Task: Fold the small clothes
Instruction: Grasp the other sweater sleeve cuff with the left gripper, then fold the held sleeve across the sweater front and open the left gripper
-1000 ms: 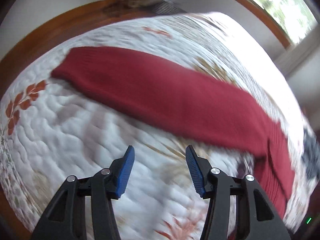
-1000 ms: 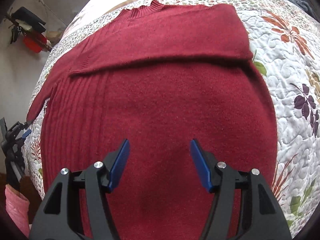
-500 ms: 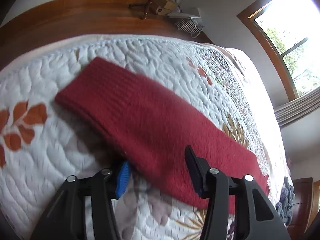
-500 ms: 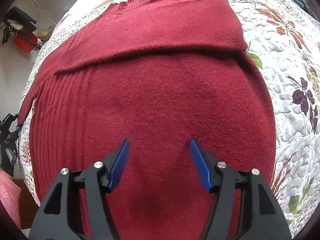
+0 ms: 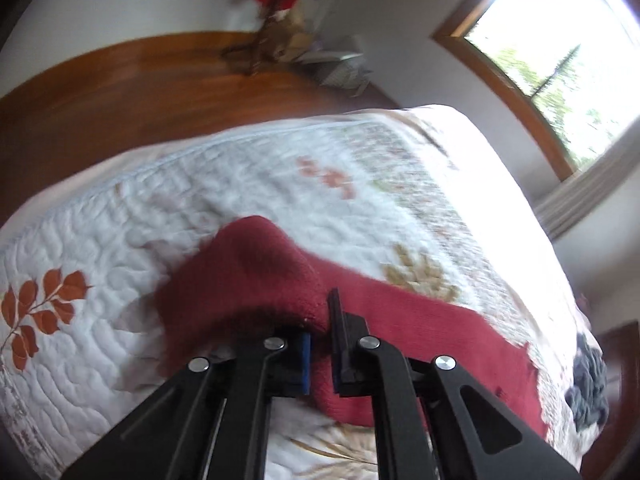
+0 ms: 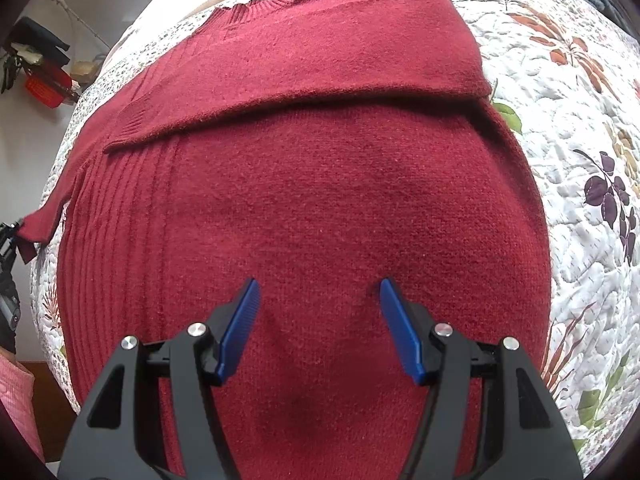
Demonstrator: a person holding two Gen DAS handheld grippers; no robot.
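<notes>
Knit sleeve (image 5: 256,280) newly bunched in clamped left gripper (image 5: 320,344); right gripper (image 6: 320,320) fingers apart over sweater (image 6: 312,200).

**Our two black-and-blue grippers**

We carry matching tools. Our left gripper (image 5: 320,344) is matte black plastic, with angled struts cut by triangular openings, round silver screw heads at the joints and blue pads on the fingers. Our right gripper (image 6: 320,320) has the same black frame and silver screws, and its ribbed blue pads (image 6: 240,326) taper to slim tips.
</notes>
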